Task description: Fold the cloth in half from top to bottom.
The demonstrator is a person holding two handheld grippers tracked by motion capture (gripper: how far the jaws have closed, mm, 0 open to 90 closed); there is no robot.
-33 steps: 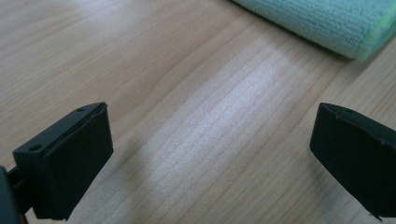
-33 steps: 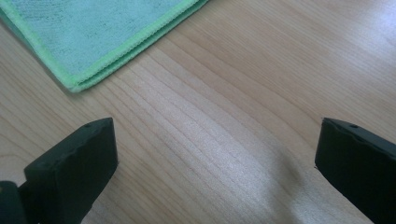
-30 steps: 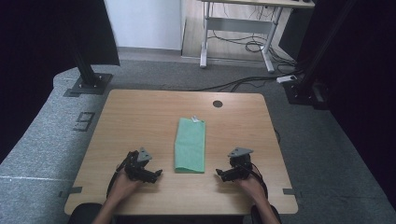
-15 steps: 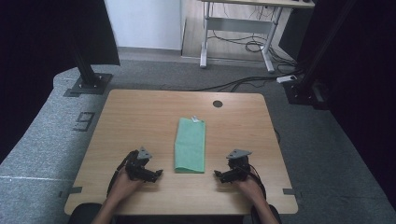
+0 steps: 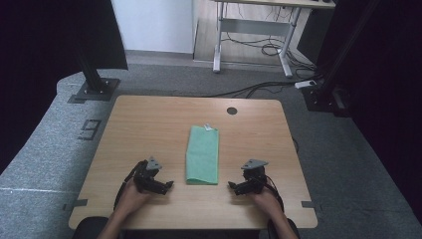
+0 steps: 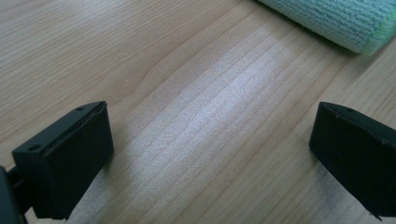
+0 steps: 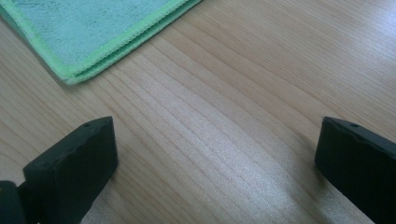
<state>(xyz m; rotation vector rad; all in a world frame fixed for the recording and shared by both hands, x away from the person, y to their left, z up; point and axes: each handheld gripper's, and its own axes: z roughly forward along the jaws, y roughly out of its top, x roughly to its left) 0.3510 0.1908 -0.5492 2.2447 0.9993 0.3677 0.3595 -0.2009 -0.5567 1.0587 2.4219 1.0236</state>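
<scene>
A: Start at the left. What's out there?

B: Grey carpeted floor (image 5: 45, 149) with a dark stand base (image 5: 92, 90) on it, and a black curtain behind. Then the wooden table (image 5: 149, 129), pale grain, with a round cable hole (image 5: 232, 110) near its far edge.

A: And the left gripper (image 5: 168, 185)?

B: It sits low at the table's near edge, its jaws spread wide with bare wood between them. It grips nothing. In the left gripper view the green towel (image 6: 341, 18) lies ahead of the jaws, apart from them.

A: Where's the towel on the table?

B: Folded into a long strip in the middle (image 5: 203, 154), running away from the person, with a small white tag at its far end. It lies flat between the two grippers.

A: The right side?

B: The right gripper (image 5: 232, 186) mirrors the left: jaws wide apart, empty, the towel's near corner (image 7: 93, 32) just ahead. Beyond the table, cables (image 5: 259, 89) trail over the carpet toward a white-legged desk (image 5: 249, 30).
</scene>
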